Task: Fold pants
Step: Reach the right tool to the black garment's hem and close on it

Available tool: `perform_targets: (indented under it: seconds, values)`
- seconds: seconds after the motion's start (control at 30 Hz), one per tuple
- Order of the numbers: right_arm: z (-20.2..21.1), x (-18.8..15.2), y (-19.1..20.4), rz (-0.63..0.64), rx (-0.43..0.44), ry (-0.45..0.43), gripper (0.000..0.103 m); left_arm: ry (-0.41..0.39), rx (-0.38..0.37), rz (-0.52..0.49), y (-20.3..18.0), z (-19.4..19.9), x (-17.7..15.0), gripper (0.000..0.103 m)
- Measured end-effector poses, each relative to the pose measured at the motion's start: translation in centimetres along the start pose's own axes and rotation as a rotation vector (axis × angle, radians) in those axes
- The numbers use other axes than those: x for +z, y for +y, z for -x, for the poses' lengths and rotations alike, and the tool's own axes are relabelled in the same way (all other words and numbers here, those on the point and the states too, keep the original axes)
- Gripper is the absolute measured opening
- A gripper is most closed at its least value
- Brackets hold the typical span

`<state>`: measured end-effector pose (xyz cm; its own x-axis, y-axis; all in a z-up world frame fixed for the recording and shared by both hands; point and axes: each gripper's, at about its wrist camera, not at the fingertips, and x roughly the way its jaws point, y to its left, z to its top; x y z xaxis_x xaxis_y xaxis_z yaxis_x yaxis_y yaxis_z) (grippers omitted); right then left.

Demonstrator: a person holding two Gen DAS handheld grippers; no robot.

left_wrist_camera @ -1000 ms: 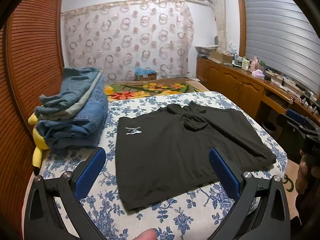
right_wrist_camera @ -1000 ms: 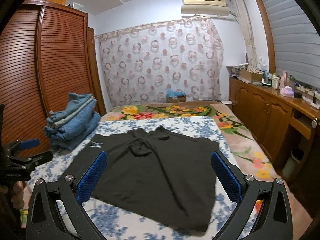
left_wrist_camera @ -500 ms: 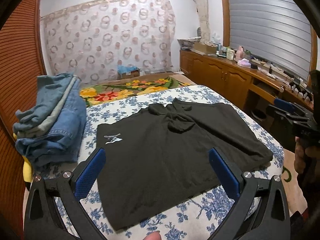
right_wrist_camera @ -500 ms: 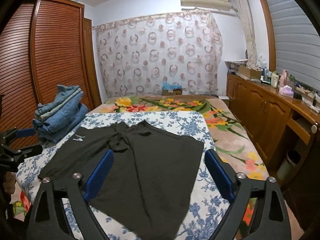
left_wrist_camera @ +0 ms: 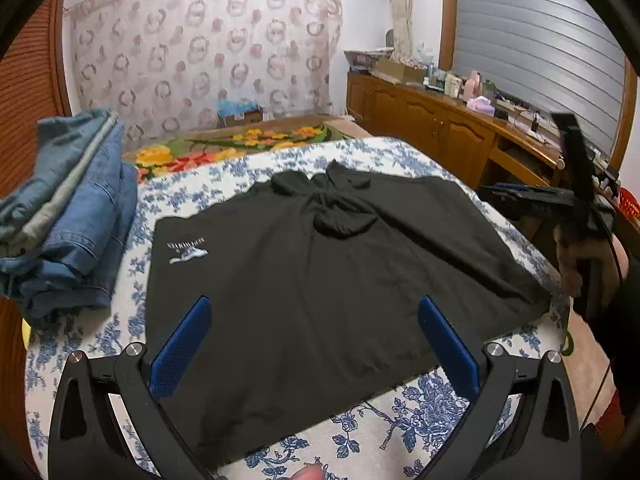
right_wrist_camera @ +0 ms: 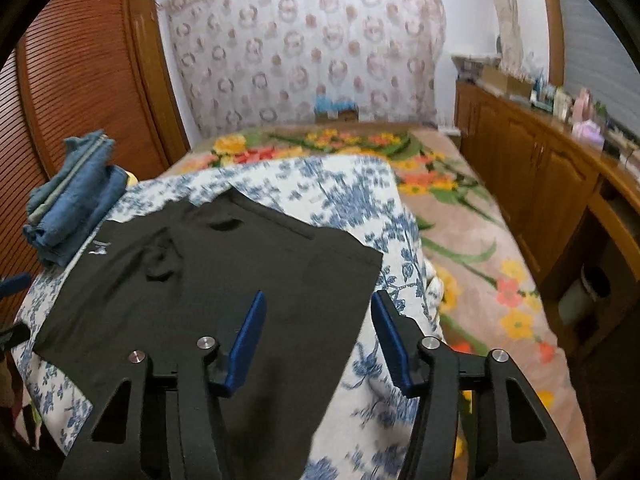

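Observation:
Black pants [left_wrist_camera: 320,280] lie spread flat on the blue-flowered bedsheet [left_wrist_camera: 440,404], a white logo near their left edge. My left gripper [left_wrist_camera: 314,302] hovers open over their near hem, with nothing between the fingers. In the right wrist view the pants [right_wrist_camera: 220,272] fill the left half of the bed. My right gripper [right_wrist_camera: 319,296] hangs above their right edge with its jaws closing. The cloth's edge lies below the gap and the pads do not press on it. A hand [left_wrist_camera: 580,256] holds the right gripper at the bed's right side.
A stack of folded jeans [left_wrist_camera: 68,220] sits on the bed's left, also seen as the jeans [right_wrist_camera: 68,208] by the louvred wardrobe [right_wrist_camera: 80,100]. A flowered blanket [right_wrist_camera: 460,240] covers the far and right part of the bed. Wooden cabinets [right_wrist_camera: 540,176] run along the right wall.
The right gripper's jaws have narrowed and it has swung to the pants' right edge. The left gripper has moved in closer and lower over the near hem.

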<state>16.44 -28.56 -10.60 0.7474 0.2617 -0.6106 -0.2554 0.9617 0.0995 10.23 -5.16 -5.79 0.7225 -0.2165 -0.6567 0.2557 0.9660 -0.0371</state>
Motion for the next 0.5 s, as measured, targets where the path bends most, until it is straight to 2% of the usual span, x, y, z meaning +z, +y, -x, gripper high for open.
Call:
perform_targets:
  seconds: [0.27,0.3,0.43,0.5]
  values:
    - [-1.9,3.7,-2.6,-0.089,0.012,0.152,0.038,0.071,-0.007,0.017,0.6,-2.3,-1.1,0.103]
    - [-1.6,4.2,-2.8,-0.101,0.019,0.147,0.034,0.077,-0.005,0.019,0.7,-2.5,-1.1,0.103]
    - [-0.4,5.1,-2.7,-0.112,0.038,0.15,0.029,0.105,-0.004,0.032,1.2,-3.3,-1.5,0.103]
    - [-0.3,5.1,-2.5,-0.102,0.04,0.147,0.02,0.111,-0.006,0.037,1.4,-3.6,-1.6,0.103]
